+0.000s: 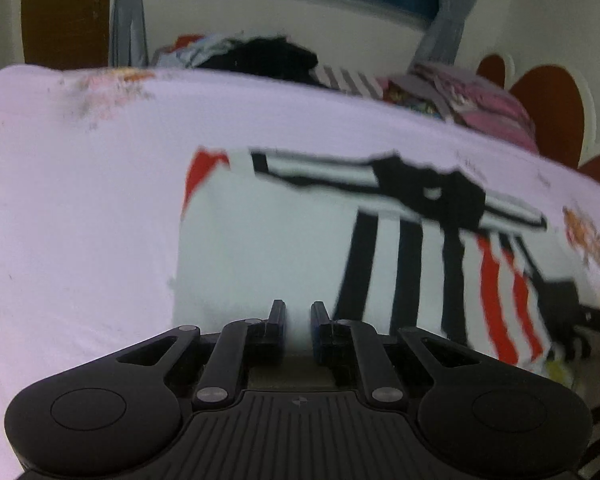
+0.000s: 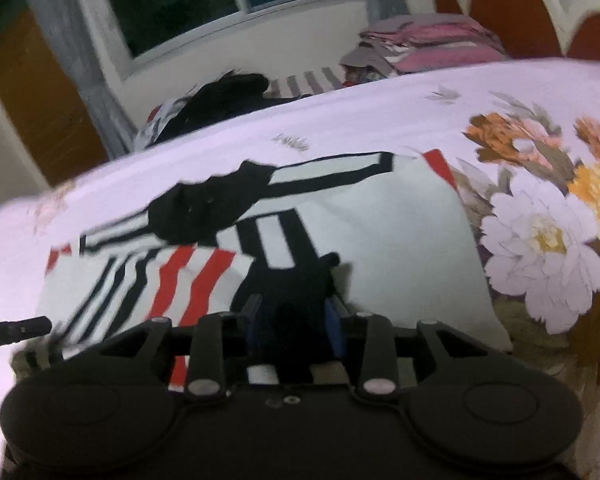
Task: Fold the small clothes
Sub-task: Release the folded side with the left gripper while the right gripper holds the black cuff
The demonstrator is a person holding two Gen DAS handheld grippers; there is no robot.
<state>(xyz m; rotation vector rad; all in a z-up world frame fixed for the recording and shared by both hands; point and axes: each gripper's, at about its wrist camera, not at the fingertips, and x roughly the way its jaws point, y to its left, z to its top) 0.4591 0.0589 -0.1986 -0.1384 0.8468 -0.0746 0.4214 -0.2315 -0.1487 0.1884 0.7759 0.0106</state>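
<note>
A: On the floral bedsheet [image 2: 380, 120] near the front edge lies the striped garment [image 1: 284, 240], white with black and red bands, one side already turned over onto the body, so the fold is partway by my read.

B: Left gripper [image 1: 298, 312]?

A: Jaws nearly together, a thin slit between them, nothing held; white cloth shows beyond the tips only.

B: Right gripper [image 2: 294, 316]?

A: Jaws partly apart, black fabric of the same garment sits between them (blurred, so pad contact is hard to read). I'd call it released or letting go, not clamped.

B: What's left?

A: The piece still looks long and loose: black collar part bunched at the far edge, striped sleeve side lying crooked. Probably another fold across and a flatten. Also an unfolded heap [image 1: 256, 56] at the far side of the bed, next to a folded stack [image 2: 428, 40], so more items are likely waiting.
</note>
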